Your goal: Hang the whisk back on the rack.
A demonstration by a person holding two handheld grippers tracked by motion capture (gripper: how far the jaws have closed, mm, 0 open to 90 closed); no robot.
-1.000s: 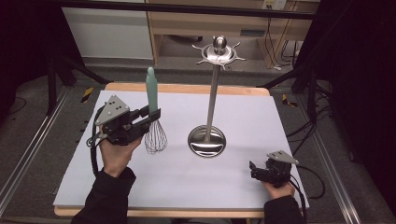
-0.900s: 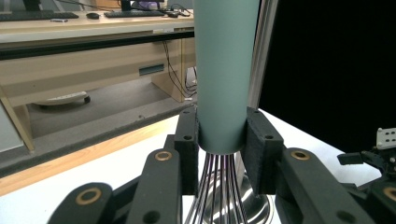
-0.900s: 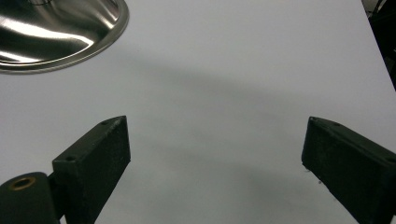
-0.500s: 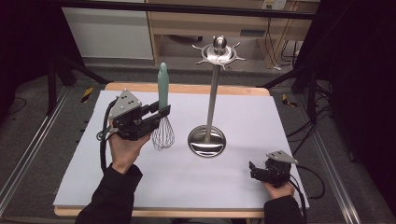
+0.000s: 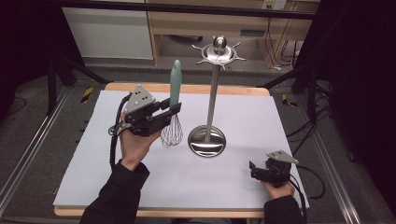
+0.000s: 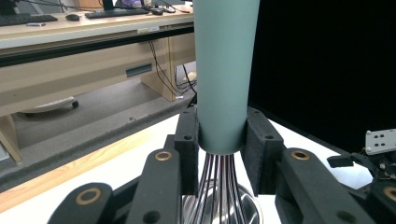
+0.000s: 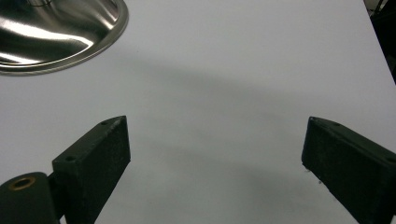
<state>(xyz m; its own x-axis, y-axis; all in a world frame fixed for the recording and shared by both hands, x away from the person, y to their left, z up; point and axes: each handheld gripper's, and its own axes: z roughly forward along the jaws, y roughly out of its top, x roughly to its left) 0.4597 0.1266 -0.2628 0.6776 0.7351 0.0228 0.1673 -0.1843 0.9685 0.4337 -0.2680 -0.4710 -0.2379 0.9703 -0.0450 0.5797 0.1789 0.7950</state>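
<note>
- The left gripper (image 5: 173, 110) has its fingers (image 6: 187, 140) clamped on the lower end of the whisk (image 5: 173, 107), just where the green handle meets the wires.
- The whisk stands upright in that grip, handle up and wire cage hanging down, just above the white table (image 5: 140, 186) to judge by the high view.
- It hangs just beside the steel utensil stand (image 5: 211, 98), on the stand's left as the high view shows it, not touching it.
- The step in hand looks like carrying the whisk to the stand, to hang it from the ring of hooks at the top.
- The hooks sit near the level of the handle's tip, so the next move probably calls for a lift and then a shift across to bring the handle's end to one hook. I cannot tell whether the handle has a loop or hole for hanging.
- A tilt during the lift could swing the wire cage against the stand's post.
- The right gripper (image 5: 256, 171) rests low at the near right of the table, its fingers (image 7: 98, 158) apart with only bare table between them; the stand's round base (image 7: 60, 32) lies ahead of it.
- Count: one whisk, one stand, two grippers, one table.
</note>
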